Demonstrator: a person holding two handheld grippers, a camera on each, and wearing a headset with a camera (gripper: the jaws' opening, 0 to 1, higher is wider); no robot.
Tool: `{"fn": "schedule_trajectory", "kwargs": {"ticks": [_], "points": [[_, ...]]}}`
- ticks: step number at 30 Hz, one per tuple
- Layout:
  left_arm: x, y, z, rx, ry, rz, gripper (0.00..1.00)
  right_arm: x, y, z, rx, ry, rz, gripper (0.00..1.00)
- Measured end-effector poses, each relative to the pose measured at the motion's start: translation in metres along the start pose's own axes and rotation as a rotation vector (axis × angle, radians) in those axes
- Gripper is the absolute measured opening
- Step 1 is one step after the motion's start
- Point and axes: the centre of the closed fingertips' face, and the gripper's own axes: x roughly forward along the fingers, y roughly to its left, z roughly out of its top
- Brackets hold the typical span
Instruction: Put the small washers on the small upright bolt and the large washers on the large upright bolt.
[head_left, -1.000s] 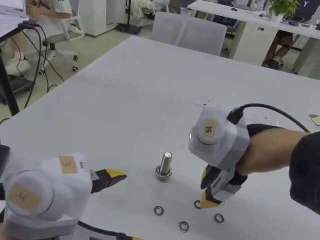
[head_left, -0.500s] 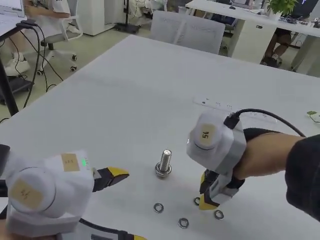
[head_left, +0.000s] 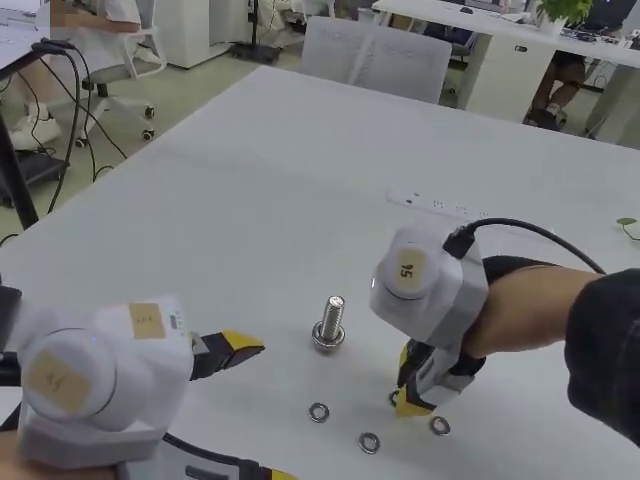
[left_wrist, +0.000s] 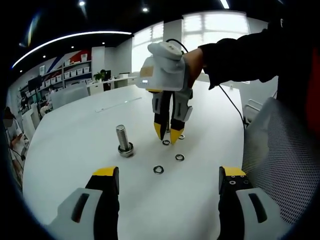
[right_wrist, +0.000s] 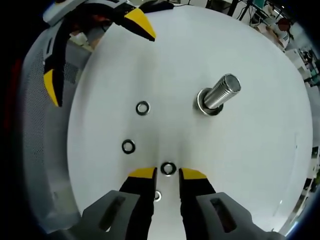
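Right gripper view: washer (right_wrist: 168, 168) is being bracketed, ungripped, by narrowly parted right gripper (right_wrist: 168, 174) tips; bolt (right_wrist: 218, 94) is standing ahead-right; left gripper (left_wrist: 169, 173), wide open, farther off.

The bolt (head_left: 330, 322) stood upright on the worktop (head_left: 250, 200), washers (head_left: 319, 411) lay flat just in front of it, one sitting between the tips of the right tool (head_left: 413, 398), the left tool (left_wrist: 168, 172) well off to the left.
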Motion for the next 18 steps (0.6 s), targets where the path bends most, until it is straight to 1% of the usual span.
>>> {"fn": "schedule_trajectory", "kwargs": {"ticks": [8,14,18], "points": [[0.0001,-0.0011,-0.0001,0.001,0.002,-0.003,0.81,0.0003,0.0005,-0.0004,0.000,0.002,-0.005,0.18],[-0.0004,-0.0004,0.0002,0.001,0.001,-0.002,0.81,0.0004,0.0011,0.0004,-0.011,0.023,-0.017,0.18],[-0.0007,0.0001,0.0006,0.001,0.000,-0.001,0.81,0.0001,0.0013,0.0000,-0.009,0.024,-0.017,0.17]]}}
